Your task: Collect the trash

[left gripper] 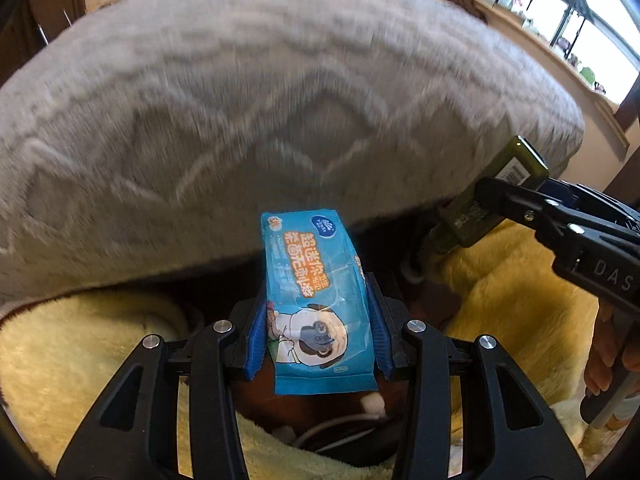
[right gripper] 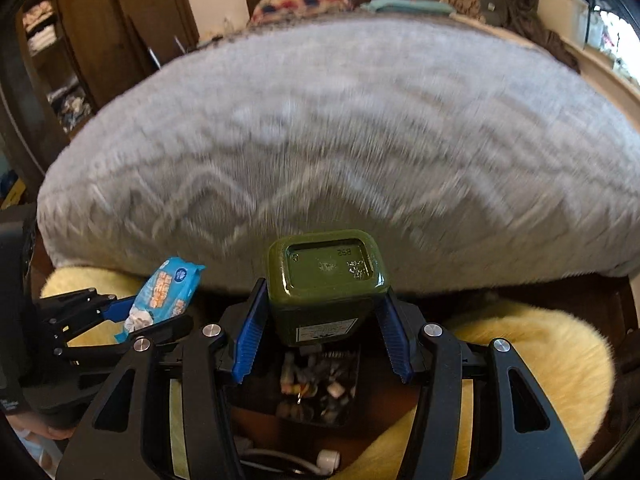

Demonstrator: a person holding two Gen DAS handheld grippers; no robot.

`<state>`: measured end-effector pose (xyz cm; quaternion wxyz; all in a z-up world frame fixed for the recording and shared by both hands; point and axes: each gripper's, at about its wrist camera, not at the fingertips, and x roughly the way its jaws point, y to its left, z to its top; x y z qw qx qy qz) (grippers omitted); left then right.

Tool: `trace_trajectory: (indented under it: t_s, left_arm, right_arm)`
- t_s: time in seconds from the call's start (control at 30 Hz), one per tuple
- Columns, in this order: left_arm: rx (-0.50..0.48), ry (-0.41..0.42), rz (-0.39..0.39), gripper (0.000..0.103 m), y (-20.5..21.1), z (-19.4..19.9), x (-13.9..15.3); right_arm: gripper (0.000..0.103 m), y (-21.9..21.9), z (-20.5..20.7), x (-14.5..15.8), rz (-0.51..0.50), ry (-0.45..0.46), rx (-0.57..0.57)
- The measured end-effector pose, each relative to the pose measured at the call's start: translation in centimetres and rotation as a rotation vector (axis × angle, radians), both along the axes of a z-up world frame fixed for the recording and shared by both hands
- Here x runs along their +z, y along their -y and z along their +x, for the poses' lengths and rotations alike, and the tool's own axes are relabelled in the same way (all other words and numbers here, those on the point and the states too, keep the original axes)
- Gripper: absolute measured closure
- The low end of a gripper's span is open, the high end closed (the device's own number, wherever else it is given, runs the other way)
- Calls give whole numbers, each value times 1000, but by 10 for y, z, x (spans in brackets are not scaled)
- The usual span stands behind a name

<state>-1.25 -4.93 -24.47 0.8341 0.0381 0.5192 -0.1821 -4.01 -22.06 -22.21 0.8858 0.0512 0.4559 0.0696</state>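
My left gripper (left gripper: pixel 318 332) is shut on a blue wet-wipes pack (left gripper: pixel 316 280), its blue pads pressing both long sides. In the right wrist view that pack (right gripper: pixel 164 296) and the left gripper (right gripper: pixel 120 314) show at the left. My right gripper (right gripper: pixel 324 332) is shut on a dark green square bottle (right gripper: pixel 326 276), held bottom end forward. The left wrist view shows this bottle (left gripper: pixel 516 168) in the right gripper (left gripper: pixel 492 200) at the right edge. A dark bin (right gripper: pixel 316 422) with several scraps of trash sits directly beneath the bottle.
A bed with a grey fluffy cover (right gripper: pixel 340 140) fills the space ahead. Yellow fluffy rugs (right gripper: pixel 540 360) lie on the brown floor on both sides of the bin. A white plug and cable (right gripper: pixel 328 460) lie close below. A hand (left gripper: pixel 608 352) holds the right gripper's handle.
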Motion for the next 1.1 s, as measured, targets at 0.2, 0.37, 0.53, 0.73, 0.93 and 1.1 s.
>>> trace_trajectory:
  t_s: [0.2,0.37,0.53,0.73,0.93,1.1]
  left_arm:
    - [1,-111,27,62,1,10,-44]
    - [-6,-212,28,62,4,21,-78]
    - [-14,-268,30,62,8,25,-100]
    - [-3,-292,19,61,8,27,-108]
    - [10,-310,16,50,-2,23,-114]
    - [20,-276,26,29,-5,24,-97]
  right_arm:
    - [49,4,8,-40,24,-105,-9]
    - [49,9,14,-65,55,-170,-21]
    - [49,13,18,-84,90,-211,-14]
    - [48,8,25,-89,85,-238,3]
    - [43,-2,32,-84,88,-231,14]
    - [30,6,32,-65,96,-196,-12]
